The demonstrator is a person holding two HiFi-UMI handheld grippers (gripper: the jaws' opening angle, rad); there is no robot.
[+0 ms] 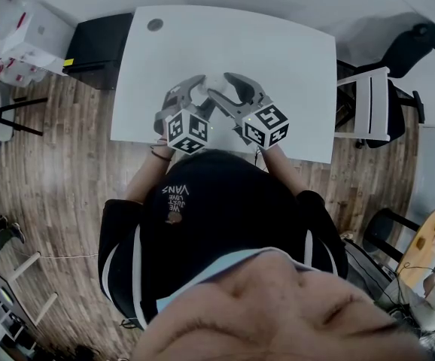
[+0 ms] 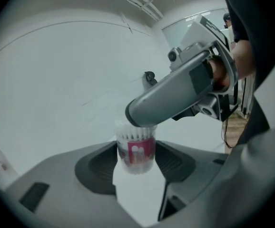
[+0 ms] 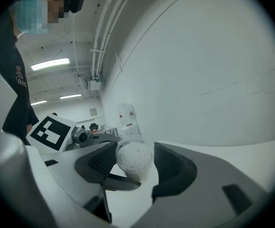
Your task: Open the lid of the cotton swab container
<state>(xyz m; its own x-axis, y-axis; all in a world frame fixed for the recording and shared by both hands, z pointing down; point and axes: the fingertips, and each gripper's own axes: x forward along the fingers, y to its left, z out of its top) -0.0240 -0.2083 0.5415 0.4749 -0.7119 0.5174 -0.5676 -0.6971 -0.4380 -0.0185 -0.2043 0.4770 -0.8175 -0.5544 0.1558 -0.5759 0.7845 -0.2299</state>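
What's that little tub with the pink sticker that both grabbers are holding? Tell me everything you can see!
The cotton swab container is a small round tub of clear plastic with a pink label. White swab tips pack its top end. It stands upright over the white table. The left gripper clamps its sides, and the right gripper closes around its top. I cannot tell whether its base touches the table.

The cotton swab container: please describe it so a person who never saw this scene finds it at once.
On the white table, look near the person's edge, where the left tool and right tool meet. The cotton swab container is gripped between the left tool's jaws: a small clear cup packed with white tips. Only it has a pink label, among grey tools.
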